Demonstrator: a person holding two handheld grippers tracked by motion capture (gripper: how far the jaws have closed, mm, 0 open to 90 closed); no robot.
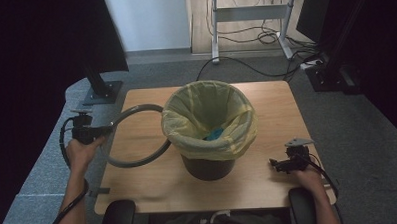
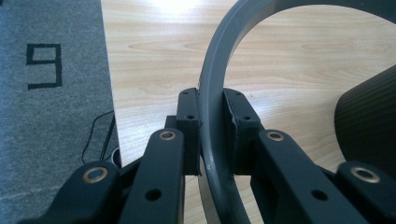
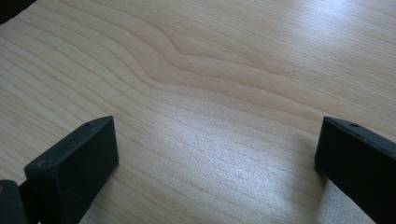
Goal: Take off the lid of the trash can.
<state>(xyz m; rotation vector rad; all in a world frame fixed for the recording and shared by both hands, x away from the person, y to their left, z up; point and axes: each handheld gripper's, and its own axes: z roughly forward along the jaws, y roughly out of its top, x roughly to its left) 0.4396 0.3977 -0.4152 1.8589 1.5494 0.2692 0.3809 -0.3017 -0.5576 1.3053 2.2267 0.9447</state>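
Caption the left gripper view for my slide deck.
Left gripper clamped on a grey ring above the wooden table.

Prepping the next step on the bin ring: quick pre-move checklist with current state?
1. Left gripper clamped on grey ring: ok.
2. Right gripper open, nothing between its jaws: ok.
3. Yellow liner folded over the bin rim: ok.
4. Ring clear of bin: it lies beside it; contact cannot tell.
5. Table space in front of the bin: ok.
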